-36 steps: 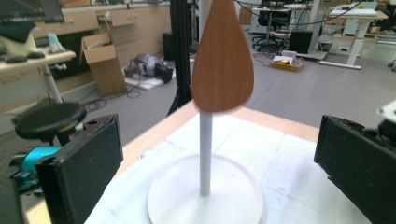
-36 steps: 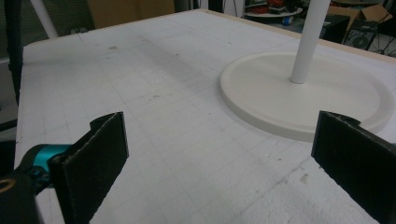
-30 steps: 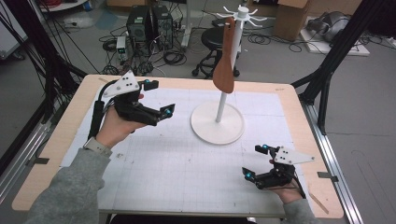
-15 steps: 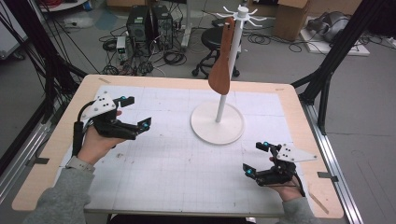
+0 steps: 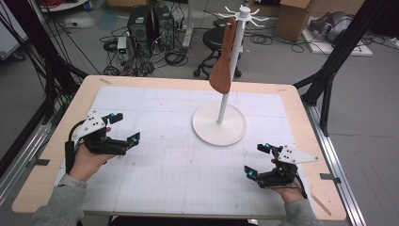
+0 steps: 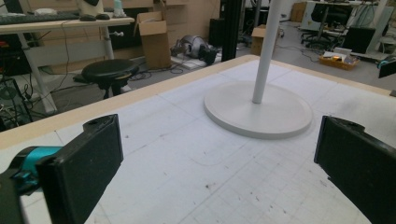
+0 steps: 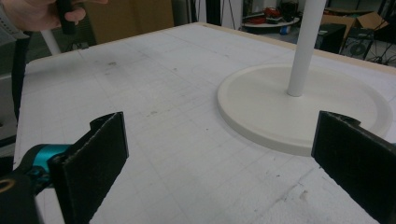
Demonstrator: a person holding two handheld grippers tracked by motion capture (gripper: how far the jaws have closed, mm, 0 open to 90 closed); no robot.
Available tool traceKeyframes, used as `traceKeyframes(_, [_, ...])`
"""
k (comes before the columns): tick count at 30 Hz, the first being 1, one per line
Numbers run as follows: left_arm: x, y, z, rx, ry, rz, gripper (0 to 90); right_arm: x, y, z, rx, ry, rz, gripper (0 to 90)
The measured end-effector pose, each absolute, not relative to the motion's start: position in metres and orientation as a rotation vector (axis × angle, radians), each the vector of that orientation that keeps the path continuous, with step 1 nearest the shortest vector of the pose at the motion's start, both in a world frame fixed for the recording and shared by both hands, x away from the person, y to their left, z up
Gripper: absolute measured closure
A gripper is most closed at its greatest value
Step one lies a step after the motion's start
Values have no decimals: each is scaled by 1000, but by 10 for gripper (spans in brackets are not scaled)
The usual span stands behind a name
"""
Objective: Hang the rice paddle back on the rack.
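Basically both grippers empty, jaws wide apart: left gripper (image 5: 123,128) low over the left of the surface (image 5: 164,179), right gripper (image 5: 258,160) near the front right edge. Nearest thing is the stand (image 5: 219,123), mid-surface, between and beyond them; a brown wooden paddle (image 5: 222,66) hangs from a hook at its top. Paddle looks stiff, light, smooth, likely to swing when touched. Best grip judged: flat faces of the lower wide blade, then lift off the hook.
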State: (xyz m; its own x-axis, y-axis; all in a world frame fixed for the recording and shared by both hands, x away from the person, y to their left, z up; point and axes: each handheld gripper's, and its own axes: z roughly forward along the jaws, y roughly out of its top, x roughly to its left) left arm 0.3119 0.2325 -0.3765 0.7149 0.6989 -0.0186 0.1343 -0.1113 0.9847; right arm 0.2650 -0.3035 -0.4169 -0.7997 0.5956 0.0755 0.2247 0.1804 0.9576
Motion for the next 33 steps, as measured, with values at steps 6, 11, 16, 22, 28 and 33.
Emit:
traceKeyframes(6, [301,232,-387,1647,672,540,17,265,-303,-417,784,2149,1652,24])
traceKeyframes(11, [293,239,-399,1630,696,529,17,265,-303,-417,783,2146,1650,24])
traceKeyframes(16, [286,255,-412,1610,752,531,17,264,-303,-417,792,2149,1641,25])
traceKeyframes(22, [278,283,-419,1558,823,550,17,265,-303,-417,784,2148,1637,24])
traceKeyframes(28, [271,297,-423,1550,849,580,17,265,-306,-416,798,2126,1632,24])
traceKeyframes(33, [267,300,-425,1557,862,585,17,264,-310,-415,821,2094,1634,24])
